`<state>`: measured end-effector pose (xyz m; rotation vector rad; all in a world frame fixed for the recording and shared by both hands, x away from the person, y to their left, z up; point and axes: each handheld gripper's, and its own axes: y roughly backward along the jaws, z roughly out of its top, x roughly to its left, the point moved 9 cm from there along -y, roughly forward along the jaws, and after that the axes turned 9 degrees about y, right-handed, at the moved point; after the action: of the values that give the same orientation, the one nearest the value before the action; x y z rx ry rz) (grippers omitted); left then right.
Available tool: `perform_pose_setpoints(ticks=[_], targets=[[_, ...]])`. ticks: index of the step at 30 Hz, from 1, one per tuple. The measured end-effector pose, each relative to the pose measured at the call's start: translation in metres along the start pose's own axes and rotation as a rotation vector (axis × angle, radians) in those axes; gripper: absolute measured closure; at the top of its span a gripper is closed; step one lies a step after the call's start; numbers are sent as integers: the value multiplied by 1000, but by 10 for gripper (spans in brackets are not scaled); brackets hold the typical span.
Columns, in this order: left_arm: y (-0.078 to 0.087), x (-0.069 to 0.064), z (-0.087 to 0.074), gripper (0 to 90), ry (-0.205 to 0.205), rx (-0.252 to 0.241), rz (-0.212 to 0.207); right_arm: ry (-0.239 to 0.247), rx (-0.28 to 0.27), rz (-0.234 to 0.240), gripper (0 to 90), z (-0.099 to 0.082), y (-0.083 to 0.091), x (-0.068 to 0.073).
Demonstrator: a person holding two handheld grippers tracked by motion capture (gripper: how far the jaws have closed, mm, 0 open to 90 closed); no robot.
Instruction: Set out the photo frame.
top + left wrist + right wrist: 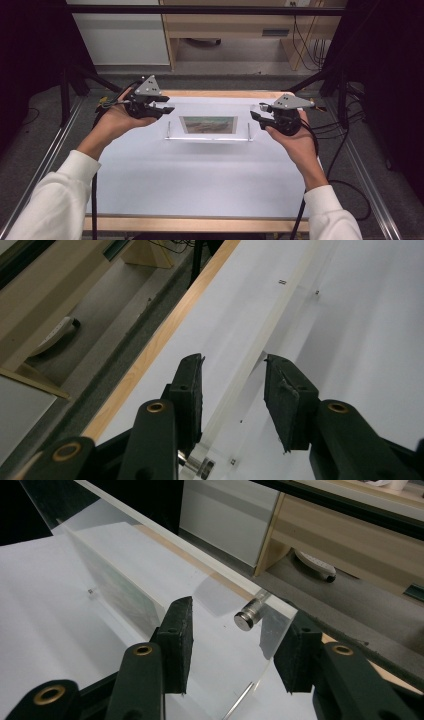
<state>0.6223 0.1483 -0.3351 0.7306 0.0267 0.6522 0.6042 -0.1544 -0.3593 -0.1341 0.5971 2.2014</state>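
Acrylic frame (209, 125) edges between open grippers, mid-table

A clear acrylic photo frame (209, 125) with a landscape print stands upright mid-table, metal standoffs at its corners.

High view overlooks table (200, 185); gripper views face frame (208, 125) closely.

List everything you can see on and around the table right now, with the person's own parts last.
acrylic photo frame: one, clear, standing mid-table with a landscape picture inside
metal standoff: one in close view, silver, at the frame's corner
table: one, white top with wooden edge
wooden furniture: one, light wood, beyond the table
left tool: one, black, at the frame's left end, jaws astride its edge, not pressing
right tool: one, black, at the frame's right end, jaws apart
sleeves: two, white, bottom corners
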Motion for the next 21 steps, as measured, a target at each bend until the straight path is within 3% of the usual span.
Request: perform_pose_setpoints(ticks=[4,10,12,14,16,18,21], targets=[[-5,7,1,572,2,5,3,-15,8,-4,549,2,-4,-5],[-10,14,4,543,40,-35,12,-39,5,0,550,4,-11,-12],[-8,17,8,507,57,-75,22,-46,5,0,554,4,-12,-14],[-3,21,15,437,91,-147,20,-53,5,3,559,5,-13,-16],[4,26,21,365,149,-216,25,-59,4,4,565,5,-14,-18],[11,26,26,327,211,-276,2,-69,-1,1,566,5,-15,-20],[18,26,27,303,248,-307,11,-75,0,-1,565,5,-17,-21]])
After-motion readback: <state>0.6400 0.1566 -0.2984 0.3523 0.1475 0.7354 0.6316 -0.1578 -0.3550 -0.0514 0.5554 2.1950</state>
